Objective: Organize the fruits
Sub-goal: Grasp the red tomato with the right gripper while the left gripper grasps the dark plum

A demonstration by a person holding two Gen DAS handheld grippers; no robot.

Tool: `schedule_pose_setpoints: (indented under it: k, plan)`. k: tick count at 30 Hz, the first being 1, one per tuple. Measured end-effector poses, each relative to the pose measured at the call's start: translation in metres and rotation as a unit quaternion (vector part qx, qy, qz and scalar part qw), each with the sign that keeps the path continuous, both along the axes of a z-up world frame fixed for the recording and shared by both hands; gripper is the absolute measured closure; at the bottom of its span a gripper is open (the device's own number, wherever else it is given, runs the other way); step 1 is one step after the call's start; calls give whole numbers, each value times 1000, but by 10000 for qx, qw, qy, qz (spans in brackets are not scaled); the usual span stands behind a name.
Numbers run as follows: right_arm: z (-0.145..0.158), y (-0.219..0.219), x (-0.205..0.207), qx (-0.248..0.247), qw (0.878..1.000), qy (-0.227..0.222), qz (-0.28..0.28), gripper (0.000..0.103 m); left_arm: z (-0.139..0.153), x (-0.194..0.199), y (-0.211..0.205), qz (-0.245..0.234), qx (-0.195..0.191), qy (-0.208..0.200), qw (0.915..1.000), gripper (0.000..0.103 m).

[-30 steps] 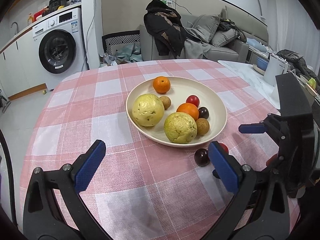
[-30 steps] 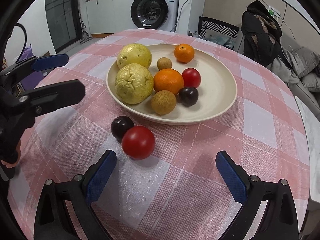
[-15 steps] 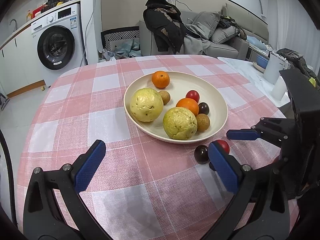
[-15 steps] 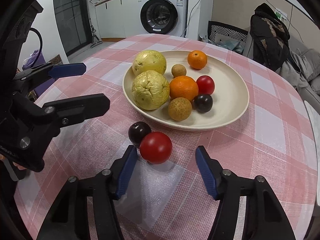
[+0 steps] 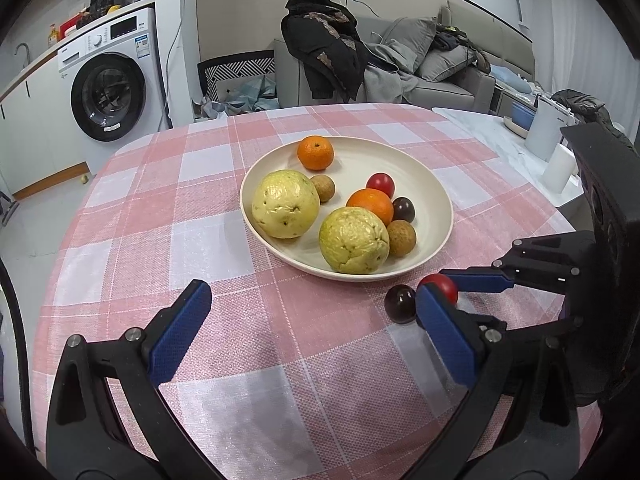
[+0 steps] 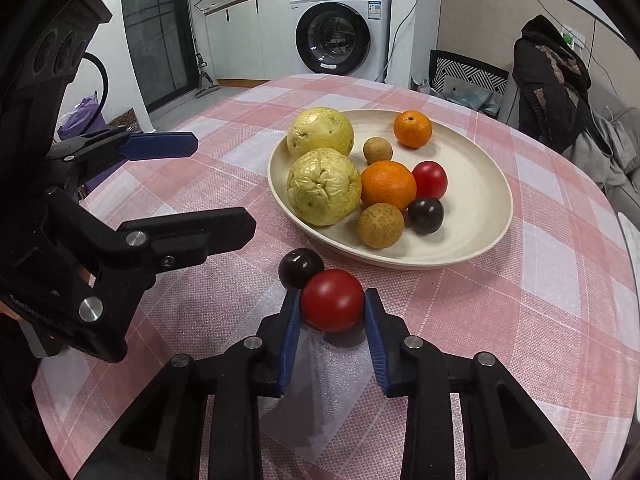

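A cream plate on the pink checked cloth holds two yellow-green guavas, two oranges, two brown longans, a red tomato and a dark plum. In front of it on the cloth lie a red tomato and a dark plum, touching each other. My right gripper is shut on that red tomato, one pad on each side. In the left wrist view the same tomato and plum show right of centre. My left gripper is open and empty, above the cloth near the plate.
The round table's edge curves away at the left and far side. A washing machine, a chair with a dark jacket and a sofa stand beyond it. A white side counter with containers is at the right.
My right gripper moved forward and its jaws closed from wide open onto the red tomato. The left gripper drew back slightly and stayed open.
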State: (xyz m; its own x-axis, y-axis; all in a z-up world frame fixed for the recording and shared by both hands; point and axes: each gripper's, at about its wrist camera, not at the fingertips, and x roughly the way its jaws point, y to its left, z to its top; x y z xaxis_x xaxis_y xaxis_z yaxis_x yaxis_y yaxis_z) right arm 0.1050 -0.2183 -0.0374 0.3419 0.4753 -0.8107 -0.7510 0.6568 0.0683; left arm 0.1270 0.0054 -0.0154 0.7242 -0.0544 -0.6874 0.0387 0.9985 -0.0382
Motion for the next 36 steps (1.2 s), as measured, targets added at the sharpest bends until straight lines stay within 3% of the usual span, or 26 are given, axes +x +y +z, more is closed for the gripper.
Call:
schedule_pose_setpoints:
  k: [13, 24, 29, 36]
  plan:
    - [15, -18, 2, 116, 9999, -126, -5, 72, -3, 0, -3, -83, -33, 75, 9999, 1]
    - [30, -46, 20, 407, 9979, -157, -488, 72, -19, 4, -23, -457, -66, 403, 9981, 3]
    - [29, -44, 20, 388, 9980, -157, -483, 72, -34, 10, -36, -659, 20, 713, 9953, 33]
    - [26, -43, 21, 360, 9981, -142, -474, 72, -39, 15, -43, -762, 0, 789, 9940, 38]
